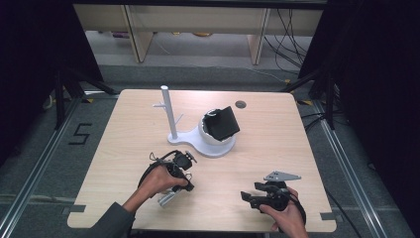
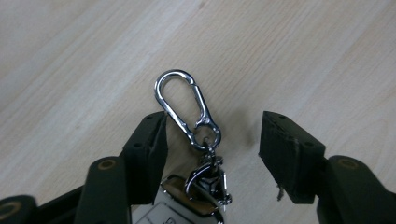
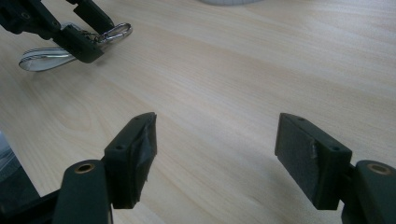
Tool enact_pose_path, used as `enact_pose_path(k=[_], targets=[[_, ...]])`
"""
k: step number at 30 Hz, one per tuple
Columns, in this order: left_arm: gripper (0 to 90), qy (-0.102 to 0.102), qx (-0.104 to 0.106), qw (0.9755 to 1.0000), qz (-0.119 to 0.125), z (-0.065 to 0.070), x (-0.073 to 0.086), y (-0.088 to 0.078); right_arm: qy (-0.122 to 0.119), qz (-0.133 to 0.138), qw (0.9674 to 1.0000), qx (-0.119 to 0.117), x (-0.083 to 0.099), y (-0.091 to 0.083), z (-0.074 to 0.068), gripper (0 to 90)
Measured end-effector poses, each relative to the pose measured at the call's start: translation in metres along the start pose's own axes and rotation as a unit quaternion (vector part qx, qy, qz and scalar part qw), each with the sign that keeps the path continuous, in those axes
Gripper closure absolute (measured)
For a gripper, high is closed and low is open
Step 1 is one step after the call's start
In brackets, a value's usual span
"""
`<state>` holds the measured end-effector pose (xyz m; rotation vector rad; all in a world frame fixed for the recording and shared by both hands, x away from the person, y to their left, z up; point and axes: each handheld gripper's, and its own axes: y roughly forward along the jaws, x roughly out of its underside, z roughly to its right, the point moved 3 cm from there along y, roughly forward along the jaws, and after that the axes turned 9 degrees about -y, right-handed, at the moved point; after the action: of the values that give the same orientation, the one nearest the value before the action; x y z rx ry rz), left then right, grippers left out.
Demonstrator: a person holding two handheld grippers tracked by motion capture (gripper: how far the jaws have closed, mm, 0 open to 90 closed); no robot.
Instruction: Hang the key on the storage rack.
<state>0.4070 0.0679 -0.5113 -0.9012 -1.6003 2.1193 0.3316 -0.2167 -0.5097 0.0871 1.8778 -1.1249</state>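
Left gripper (image 2: 212, 135) pointed down at the desk (image 1: 277, 144), near its front edge, left of centre. Jaws apart, straddling the keychain (image 2: 187, 105). The silver clip lies flat on the desk between the jaws; its left side sits against or just beside the left pad, cannot tell which, and the right pad stands clear of it. No grasp: gripper released. Seen from the right gripper view, the keychain's striped strap (image 3: 44, 59) trails out behind the left gripper.

Right gripper (image 3: 215, 140) low over the desk near the front right, jaws wide apart, nothing between them.

White stand (image 1: 171, 116) with an upright post at desk centre; a black block (image 1: 224, 123) rests on its base.
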Motion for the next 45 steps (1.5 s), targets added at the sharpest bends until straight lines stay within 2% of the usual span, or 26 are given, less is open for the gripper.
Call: enact_pose_path(k=[5, 6, 8, 9, 12, 14, 16, 17, 19, 22, 27, 28, 29, 30, 31, 32, 35, 36, 37, 38, 39, 40, 42, 43, 44, 45], targets=[[47.3, 0.015, -0.006, 0.9999, -0.003, 0.005, 0.001, 0.000, -0.002, 0.002, 1.0000, 0.002, 0.000, 0.000, 0.001, 30.4], [51.7, 0.027, -0.013, 0.9995, -0.013, 0.005, 0.001, 0.000, -0.001, 0.001, 1.0000, 0.001, 0.000, 0.000, 0.000, 30.4], [52.9, 0.041, -0.027, 0.9985, -0.024, 0.005, 0.001, -0.001, -0.001, 0.002, 1.0000, 0.000, 0.000, 0.000, 0.001, 30.3], [54.2, 0.042, -0.029, 0.9985, -0.021, 0.006, 0.001, 0.000, 0.017, -0.003, 0.9998, -0.004, 0.000, 0.000, -0.003, 30.3], [58.0, 0.055, -0.035, 0.9972, -0.037, 0.009, -0.002, 0.000, 0.010, -0.003, 0.9999, -0.007, 0.000, 0.000, -0.003, 30.4], [61.6, 0.074, -0.043, 0.9950, -0.052, 0.012, -0.006, 0.000, 0.000, -0.003, 1.0000, -0.002, 0.000, 0.001, -0.001, 30.4], [65.8, 0.081, -0.046, 0.9940, -0.057, 0.015, -0.007, 0.001, 0.008, -0.005, 0.9999, -0.005, 0.000, 0.000, -0.003, 30.4], [67.7, 0.093, -0.047, 0.9923, -0.067, 0.017, -0.009, 0.002, -0.007, -0.002, 1.0000, -0.001, -0.001, 0.000, -0.001, 30.3], [71.5, 0.097, -0.046, 0.9919, -0.068, 0.019, -0.009, 0.002, 0.001, -0.003, 1.0000, -0.004, -0.001, 0.000, -0.001, 30.4], [73.0, 0.117, -0.048, 0.9890, -0.076, 0.022, -0.010, 0.003, 0.000, 0.000, 1.0000, -0.007, -0.001, 0.001, -0.001, 30.3], [73.7, 0.127, -0.049, 0.9879, -0.076, 0.022, -0.010, 0.002, 0.004, 0.001, 1.0000, -0.009, -0.001, 0.001, -0.002, 30.3], [73.8, 0.130, -0.053, 0.9871, -0.076, 0.023, -0.010, 0.002, -0.008, 0.000, 1.0000, -0.002, -0.001, 0.000, -0.001, 30.4], [73.9, 0.130, -0.053, 0.9871, -0.076, 0.023, -0.010, 0.002, -0.002, 0.000, 1.0000, -0.008, -0.001, 0.001, -0.002, 30.3], [74.0, 0.130, -0.054, 0.9872, -0.075, 0.024, -0.010, 0.002, -0.006, 0.000, 1.0000, -0.005, -0.001, 0.001, -0.001, 30.3], [74.0, 0.137, -0.059, 0.9861, -0.073, 0.024, -0.010, 0.003, -0.006, 0.000, 1.0000, -0.005, -0.001, 0.001, -0.001, 30.3], [74.2, 0.141, -0.058, 0.9852, -0.079, 0.025, -0.009, 0.002, 0.009, 0.004, 0.9999, -0.014, -0.001, 0.002, -0.004, 30.4], [74.3, 0.145, -0.058, 0.9847, -0.078, 0.025, -0.009, 0.002, 0.014, 0.003, 0.9997, -0.017, -0.001, 0.003, -0.005, 30.4], [74.4, 0.147, -0.061, 0.9845, -0.074, 0.025, -0.009, 0.003, 0.000, 0.004, 0.9999, -0.014, -0.001, 0.003, -0.001, 30.4], [74.4, 0.150, -0.062, 0.9838, -0.076, 0.026, -0.008, 0.002, 0.012, 0.003, 0.9998, -0.015, 0.000, 0.003, -0.004, 30.4], [74.5, 0.155, -0.064, 0.9827, -0.079, 0.026, -0.008, 0.002, -0.006, 0.002, 1.0000, -0.008, -0.001, 0.002, -0.001, 30.4], [74.6, 0.155, -0.064, 0.9827, -0.079, 0.026, -0.008, 0.002, -0.001, 0.004, 0.9998, -0.018, -0.001, 0.003, -0.002, 30.4], [74.6, 0.157, -0.059, 0.9822, -0.084, 0.025, -0.008, 0.002, -0.006, -0.001, 1.0000, -0.005, -0.001, 0.002, 0.000, 30.4], [74.6, 0.160, -0.065, 0.9816, -0.082, 0.026, -0.008, 0.002, 0.011, -0.004, 0.9999, -0.012, 0.000, 0.002, -0.003, 30.4], [74.6, 0.163, -0.067, 0.9810, -0.082, 0.026, -0.008, 0.002, 0.011, -0.004, 0.9999, -0.012, 0.000, 0.002, -0.003, 30.4], [74.7, 0.161, -0.062, 0.9816, -0.082, 0.028, -0.007, 0.002, -0.001, -0.001, 1.0000, -0.008, 0.000, 0.001, -0.001, 30.4], [74.7, 0.160, -0.060, 0.9818, -0.083, 0.028, -0.007, 0.002, 0.004, -0.003, 0.9999, -0.011, -0.001, 0.002, -0.002, 30.4]])
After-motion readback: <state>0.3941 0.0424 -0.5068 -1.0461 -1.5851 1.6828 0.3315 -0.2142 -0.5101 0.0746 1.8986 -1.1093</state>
